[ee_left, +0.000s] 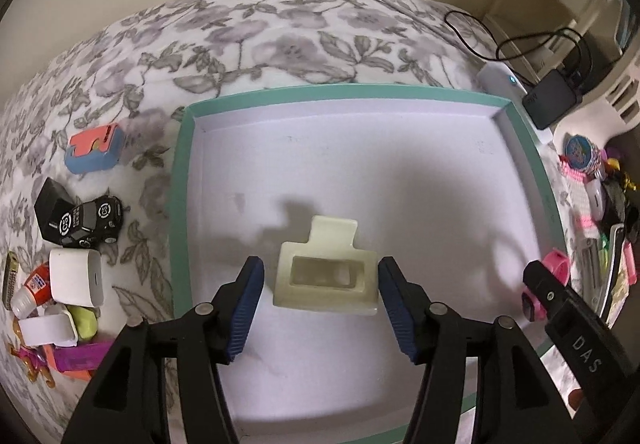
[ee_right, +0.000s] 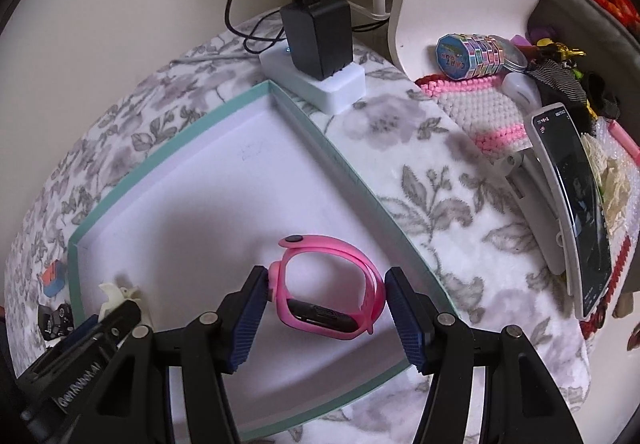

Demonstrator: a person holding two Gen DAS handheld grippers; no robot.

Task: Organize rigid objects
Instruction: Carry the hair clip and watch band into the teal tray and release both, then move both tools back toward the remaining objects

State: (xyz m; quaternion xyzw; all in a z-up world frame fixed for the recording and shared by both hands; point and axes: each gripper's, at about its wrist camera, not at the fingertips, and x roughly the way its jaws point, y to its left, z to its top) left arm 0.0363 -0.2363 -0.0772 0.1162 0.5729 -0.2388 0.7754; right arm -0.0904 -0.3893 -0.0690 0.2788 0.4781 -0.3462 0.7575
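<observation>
Risk sits with both spread claws: the left claw (ee_left: 320,284) brackets the cream hair clip (ee_left: 326,272) on the teal tray (ee_left: 181,180) floor, the right claw (ee_right: 326,302) flanks the pink watch (ee_right: 326,294); lifting carelessly could snag and drag either.

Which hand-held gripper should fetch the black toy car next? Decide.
Left. The black toy car lies just outside the teal-rimmed tray, on the left hand-held gripper's side; the right hand-held gripper is farther.
</observation>
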